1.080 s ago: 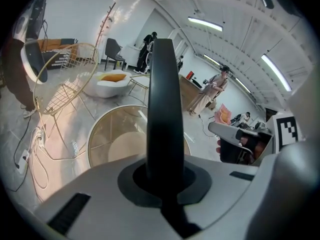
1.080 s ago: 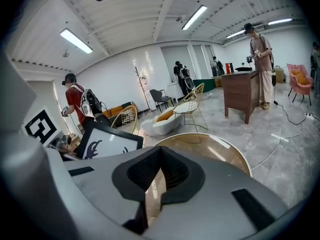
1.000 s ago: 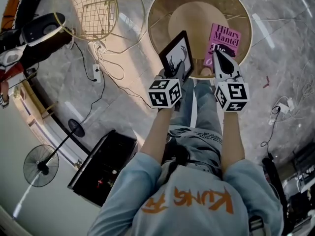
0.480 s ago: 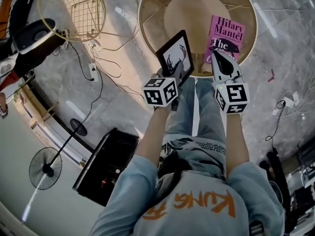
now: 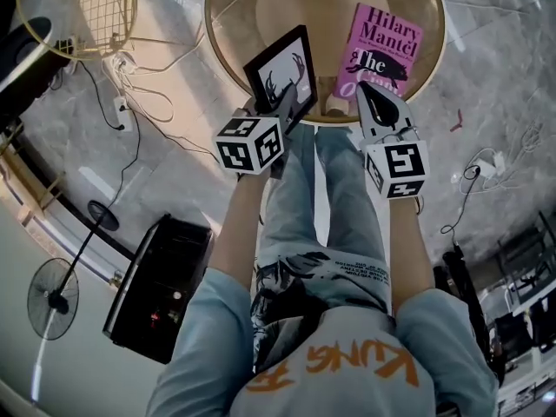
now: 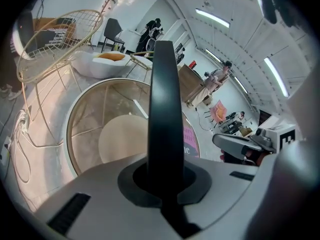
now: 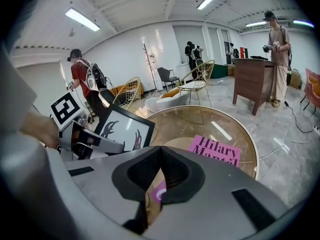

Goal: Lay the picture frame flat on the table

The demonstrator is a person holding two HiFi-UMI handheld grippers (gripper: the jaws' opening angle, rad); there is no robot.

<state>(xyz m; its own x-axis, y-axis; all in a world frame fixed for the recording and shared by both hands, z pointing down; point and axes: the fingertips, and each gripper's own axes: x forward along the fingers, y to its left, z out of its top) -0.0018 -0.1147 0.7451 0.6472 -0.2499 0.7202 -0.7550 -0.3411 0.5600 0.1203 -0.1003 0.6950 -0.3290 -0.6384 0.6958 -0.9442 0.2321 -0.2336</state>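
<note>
**A:** Far left of the head view?

**B:** Gold wire chair (image 5: 74, 7) on the grey floor, well apart from the work.

**A:** Left of centre?

**B:** Left gripper (image 5: 282, 115), marker cube nearest the body, jaws clamped on the near edge of the picture frame (image 5: 280, 75). In the left gripper view, only the dark edge of the frame, rising straight up between the two pads.

**A:** Position of the frame?

**B:** Black border, white picture with dark antlers, face turned partly up toward the head camera. Tilted rather than flat, over the near left part of the round glass table (image 5: 233, 24). Contact between its far edge and the glass: possible, but not clear from any view.

**A:** Right of the frame?

**B:** Pink book (image 5: 380, 50), flat on the glass, just beside the frame but apart from it.

**A:** And at right?

**B:** Right gripper (image 5: 368, 95), tips pressed together with nothing between them, pointing at the near edge of the book. Behind the tips in the right gripper view, a small gap with a strip of glass and a pink corner showing through. Hovering at the table's near rim, near the left gripper but not touching it.
</note>
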